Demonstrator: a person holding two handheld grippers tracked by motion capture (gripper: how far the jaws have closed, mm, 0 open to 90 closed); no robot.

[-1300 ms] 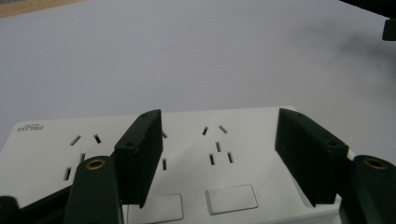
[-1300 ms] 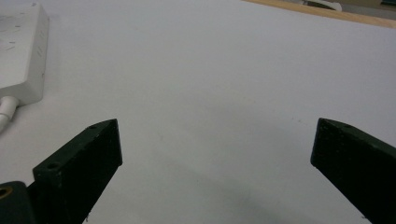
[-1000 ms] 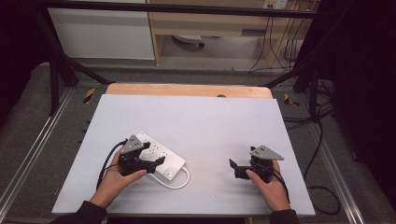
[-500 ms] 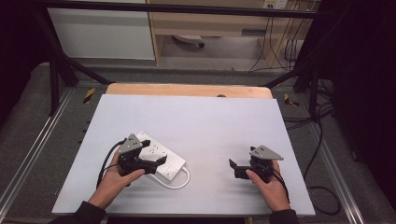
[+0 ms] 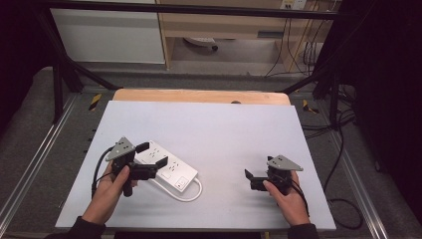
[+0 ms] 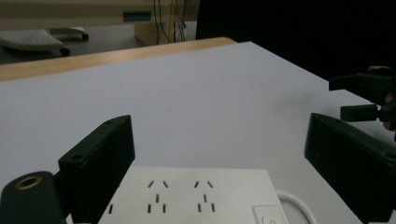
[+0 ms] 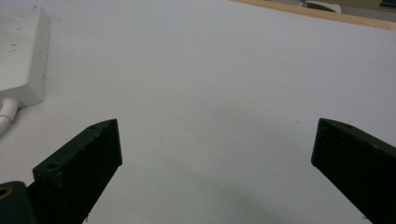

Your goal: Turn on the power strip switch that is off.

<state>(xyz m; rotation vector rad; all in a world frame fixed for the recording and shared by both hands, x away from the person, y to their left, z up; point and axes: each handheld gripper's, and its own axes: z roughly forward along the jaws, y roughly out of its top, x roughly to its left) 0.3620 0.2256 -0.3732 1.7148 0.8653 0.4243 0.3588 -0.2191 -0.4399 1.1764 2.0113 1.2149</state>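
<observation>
Hands entered from the near edge of the pale grey tabletop (image 5: 219, 129), each holding a black two-jaw gripper. At the near right, the right gripper (image 5: 253, 178) rested low over bare table, well apart from anything; in the right gripper view its jaws stood wide apart with nothing between them, and it appeared to be waiting.

At the near left, the left gripper (image 5: 152, 155) hovered over the white rectangular plastic power strip (image 5: 169, 167), which lay flat and diagonal on the left half of the table, its short white cord (image 5: 191, 194) looping off its nearer right end. In the left gripper view the jaws were spread wide on either side of the strip's body (image 6: 196, 198), with the socket slots and a switch corner showing between them; neither jaw could be seen pressing against the casing, so the strip did not look gripped.

Judged from this, the work was at its very start: the approach to the strip was made and the jaws were lined up across its width, but closing, lifting or moving it was all left to do.

Farther off, the light wooden table edge (image 5: 199, 96) ran along the far side.
</observation>
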